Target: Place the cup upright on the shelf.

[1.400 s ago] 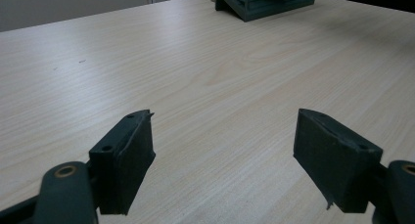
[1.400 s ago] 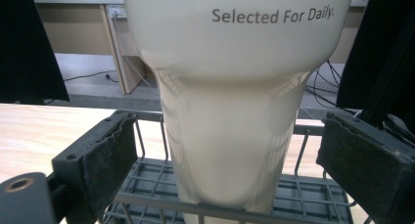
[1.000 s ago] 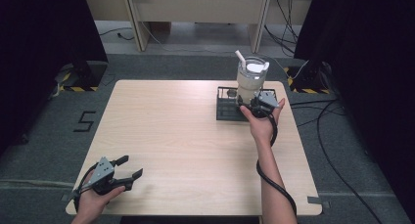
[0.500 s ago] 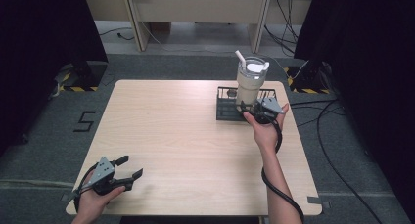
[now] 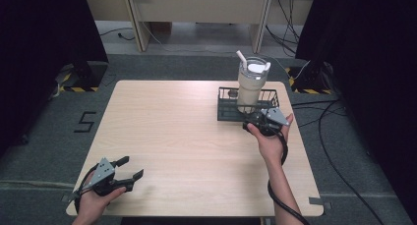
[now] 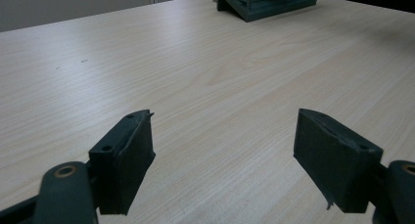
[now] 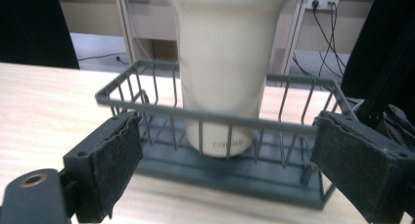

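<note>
One tall cream cup (image 7: 226, 62) stands upright inside the dark wire basket (image 7: 147, 87). From above, its lid and white straw (image 5: 241, 56) show; the right gripper view shows its bottom behind the bars. The right gripper (image 5: 257, 120) sits just in front of the basket, jaws wide and empty. Far from the basket, the left gripper (image 5: 129, 168) is wide too.

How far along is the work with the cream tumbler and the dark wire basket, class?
Done: the cream lidded tumbler with a straw stands upright inside the dark wire basket on the pale wooden table. In hand: the right gripper sits at the basket's near side, jaws open, gripping nothing. The left gripper waits open over bare table. Left: probably closing on the tumbler or basket.
</note>
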Available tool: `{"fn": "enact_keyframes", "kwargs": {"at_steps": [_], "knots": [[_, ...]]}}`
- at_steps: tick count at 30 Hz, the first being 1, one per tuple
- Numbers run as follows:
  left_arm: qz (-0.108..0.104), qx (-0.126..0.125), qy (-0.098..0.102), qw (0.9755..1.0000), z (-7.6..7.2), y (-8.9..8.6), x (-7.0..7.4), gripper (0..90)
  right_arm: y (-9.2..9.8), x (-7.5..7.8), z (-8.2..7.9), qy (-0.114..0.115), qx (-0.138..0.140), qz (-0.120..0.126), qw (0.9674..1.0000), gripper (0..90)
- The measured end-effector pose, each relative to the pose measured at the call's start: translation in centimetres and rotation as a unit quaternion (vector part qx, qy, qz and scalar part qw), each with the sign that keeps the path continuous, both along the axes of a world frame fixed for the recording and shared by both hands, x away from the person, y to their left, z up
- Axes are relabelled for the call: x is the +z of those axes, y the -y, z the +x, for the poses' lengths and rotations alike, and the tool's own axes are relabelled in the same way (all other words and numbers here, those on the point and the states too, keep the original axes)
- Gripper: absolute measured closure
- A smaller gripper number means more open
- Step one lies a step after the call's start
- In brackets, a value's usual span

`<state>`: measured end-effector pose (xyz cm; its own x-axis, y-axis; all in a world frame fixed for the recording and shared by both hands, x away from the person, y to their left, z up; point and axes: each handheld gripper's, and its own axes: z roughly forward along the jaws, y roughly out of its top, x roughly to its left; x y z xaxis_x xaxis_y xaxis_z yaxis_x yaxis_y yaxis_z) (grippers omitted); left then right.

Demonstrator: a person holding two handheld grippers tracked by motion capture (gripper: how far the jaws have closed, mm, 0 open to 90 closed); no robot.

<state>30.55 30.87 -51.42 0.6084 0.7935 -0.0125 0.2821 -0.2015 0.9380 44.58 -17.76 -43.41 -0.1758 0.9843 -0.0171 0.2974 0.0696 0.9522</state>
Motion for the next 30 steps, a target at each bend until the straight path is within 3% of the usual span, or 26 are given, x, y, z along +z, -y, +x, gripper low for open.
{"fn": "enact_keyframes", "kwargs": {"at_steps": [19,30], "knots": [[0.001,0.001,0.001,1.0,0.0,0.0,0.0,21.8,2.1,-2.7,-4.1,-0.02,-0.008,-0.006,0.9997,12.6],[0.001,0.002,0.001,1.0,0.0,0.0,0.0,21.8,2.6,-3.4,-6.2,-0.02,-0.003,-0.012,0.9997,13.2]]}}
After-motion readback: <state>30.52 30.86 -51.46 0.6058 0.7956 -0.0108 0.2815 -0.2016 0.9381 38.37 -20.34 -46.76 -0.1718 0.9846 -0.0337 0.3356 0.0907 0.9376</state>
